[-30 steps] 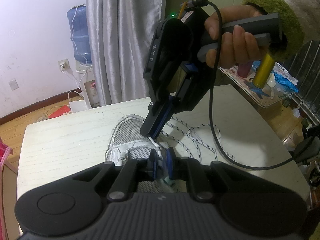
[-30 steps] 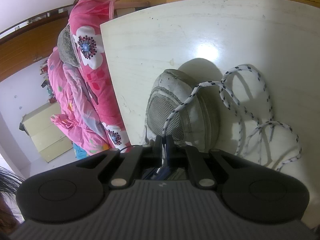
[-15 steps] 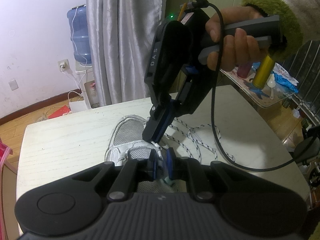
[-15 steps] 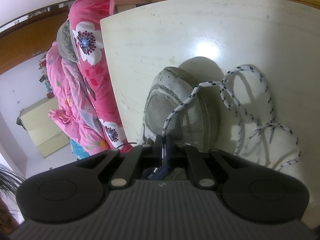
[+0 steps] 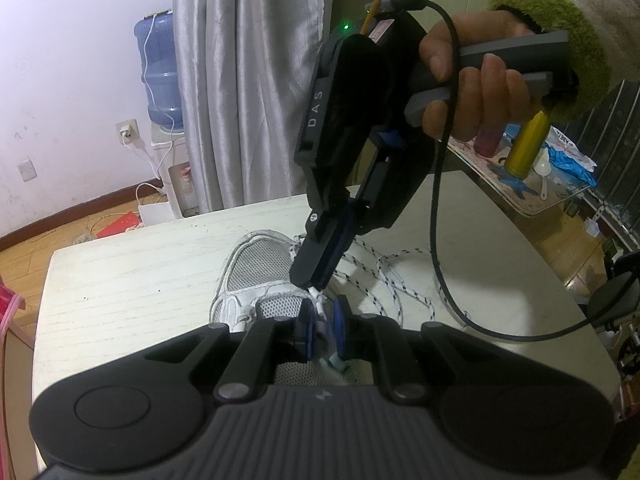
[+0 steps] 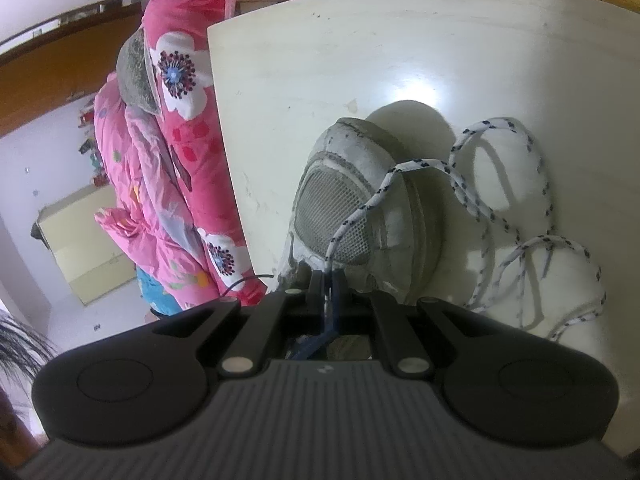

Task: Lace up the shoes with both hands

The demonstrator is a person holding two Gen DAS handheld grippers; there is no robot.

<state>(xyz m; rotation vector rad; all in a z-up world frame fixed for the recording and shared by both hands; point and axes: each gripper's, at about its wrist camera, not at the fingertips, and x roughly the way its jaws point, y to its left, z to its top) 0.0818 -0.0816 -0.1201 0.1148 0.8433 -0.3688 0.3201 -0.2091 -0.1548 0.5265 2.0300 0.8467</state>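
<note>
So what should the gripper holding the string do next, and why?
Probably push the lace tip down through the shoe's eyelet. The right gripper is shut on the shoelace near its white tip, poised just above the shoe, where the left gripper steadies the upper. Most of the lace lies loose on the table, so little is threaded yet.

Mesh-cloth shoe (image 6: 340, 216), woven speckled lace (image 6: 480, 208), glossy pale wood-grain table (image 6: 320, 60).
</note>
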